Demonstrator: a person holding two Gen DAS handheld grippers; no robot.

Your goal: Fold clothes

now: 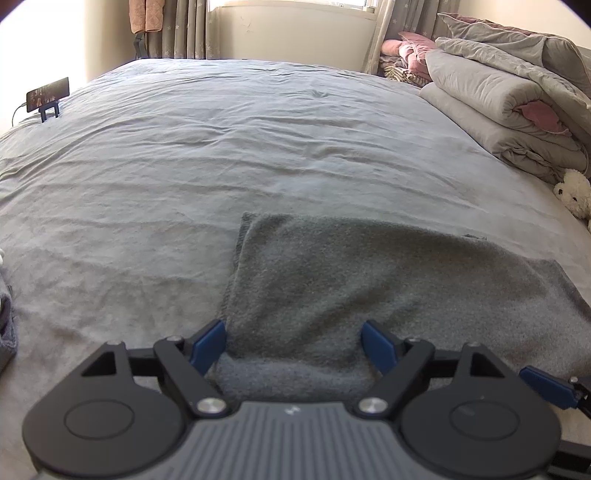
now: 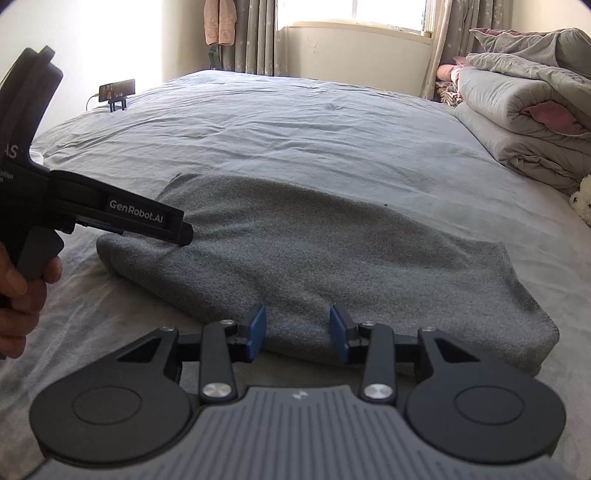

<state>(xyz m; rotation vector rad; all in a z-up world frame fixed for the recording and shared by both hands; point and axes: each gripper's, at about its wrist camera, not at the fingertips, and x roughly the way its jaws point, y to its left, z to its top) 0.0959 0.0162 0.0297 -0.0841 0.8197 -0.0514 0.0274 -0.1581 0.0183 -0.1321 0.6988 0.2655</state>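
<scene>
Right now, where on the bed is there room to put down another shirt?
The widest bare stretch of bed sheet lies beyond the grey folded garment, running to the phone on its stand at the far left. The right side is crowded: the stacked quilts and a white plush toy.

Was a home bedroom, def lived-in. Big bed [image 1: 258,147] w/ wrinkled grey sheet filled most of the room. Folded quilts [image 1: 509,99] stacked at one side, white plush toy [image 1: 574,192] beside them. Star-print curtains [image 2: 255,33] hung by a bright window [image 2: 354,14]. Phone on a stand [image 2: 117,90] sat near the bed's far corner.
</scene>
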